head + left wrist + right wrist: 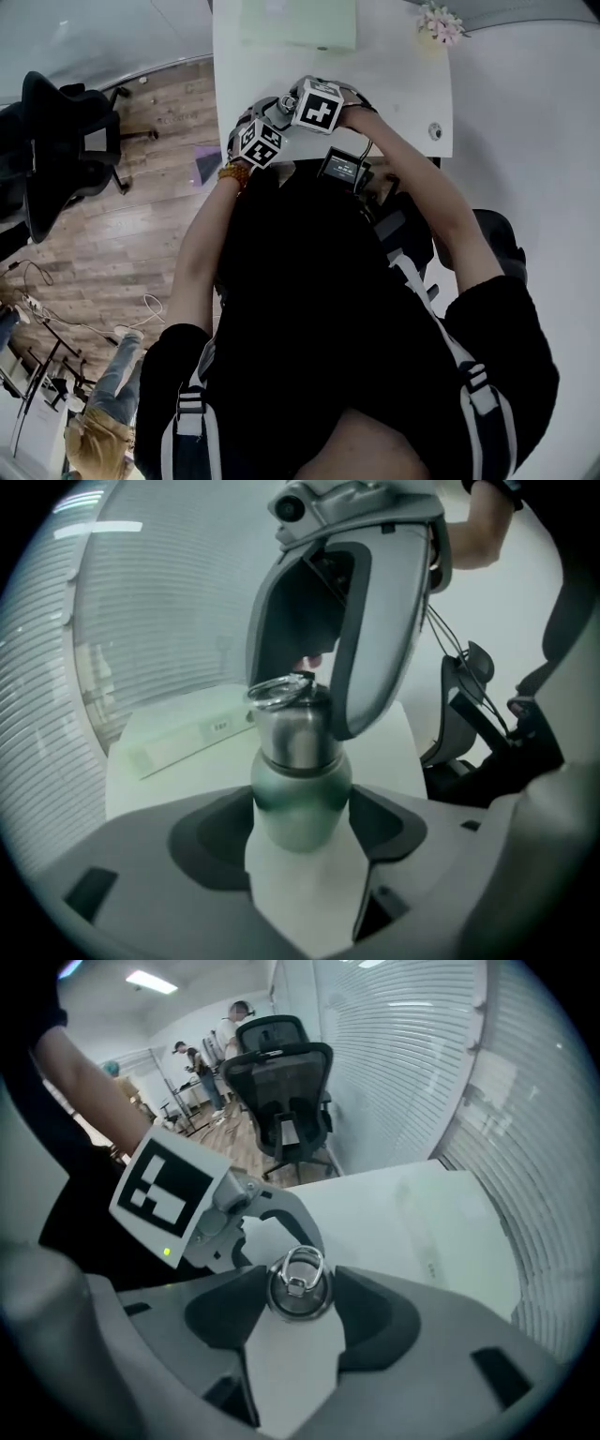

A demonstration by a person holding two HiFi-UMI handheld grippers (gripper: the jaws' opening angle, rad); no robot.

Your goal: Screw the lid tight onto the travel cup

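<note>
While my left claw (302, 834) clamps the green body of the travel cup (300, 794), upright on the white surface (398, 752), my right claw (298, 1303) pinches its ringed lid (299, 1288) from above. If that left grip slips, I expect the cup to spin along and the lid to stay loose.

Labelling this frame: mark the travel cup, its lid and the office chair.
travel cup (300, 803): left gripper view, on its green body.
lid (300, 1305): right gripper view, on its steel top face.
office chair (281, 1077): right gripper view, on its dark backrest.
</note>
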